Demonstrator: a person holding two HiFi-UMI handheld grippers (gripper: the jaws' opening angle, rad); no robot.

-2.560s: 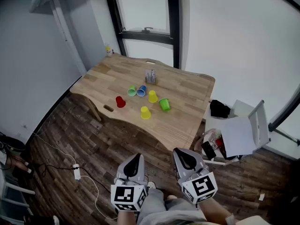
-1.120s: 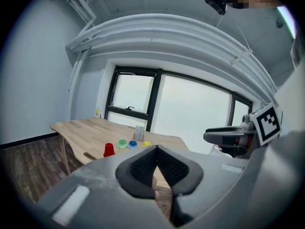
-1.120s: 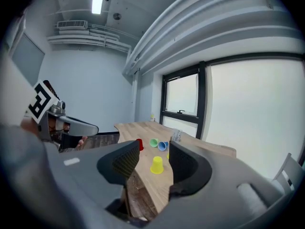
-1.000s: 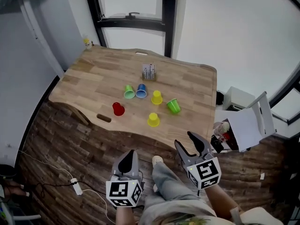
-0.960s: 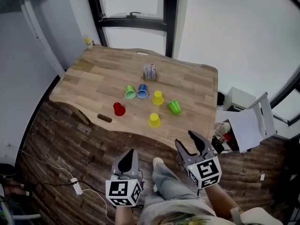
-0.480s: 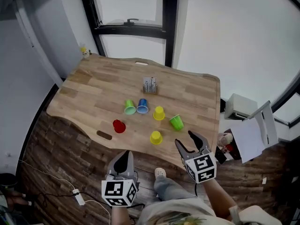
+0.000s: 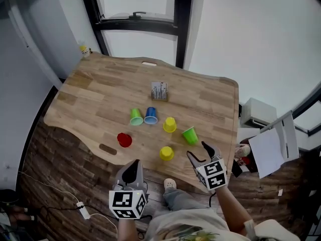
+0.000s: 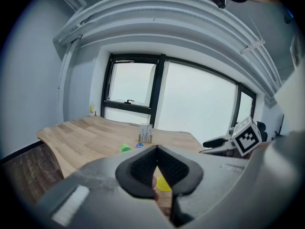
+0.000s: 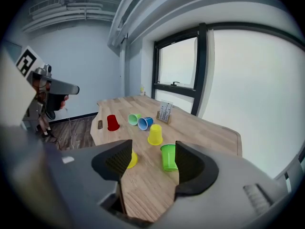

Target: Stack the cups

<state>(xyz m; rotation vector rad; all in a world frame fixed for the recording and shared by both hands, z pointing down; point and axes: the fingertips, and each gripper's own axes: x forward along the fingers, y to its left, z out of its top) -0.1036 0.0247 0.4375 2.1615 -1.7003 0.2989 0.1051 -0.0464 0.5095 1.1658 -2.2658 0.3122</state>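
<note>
Soft daylight floods through the tall black-framed window (image 7: 138, 4), blown out white; edges bend fisheye-style, the left gripper (image 8: 157, 152) blurred up close.

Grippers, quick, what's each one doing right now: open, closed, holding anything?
Left gripper: closed, fingers together, holding nothing.
Right gripper: open, fingers opening, nothing between them.
</note>
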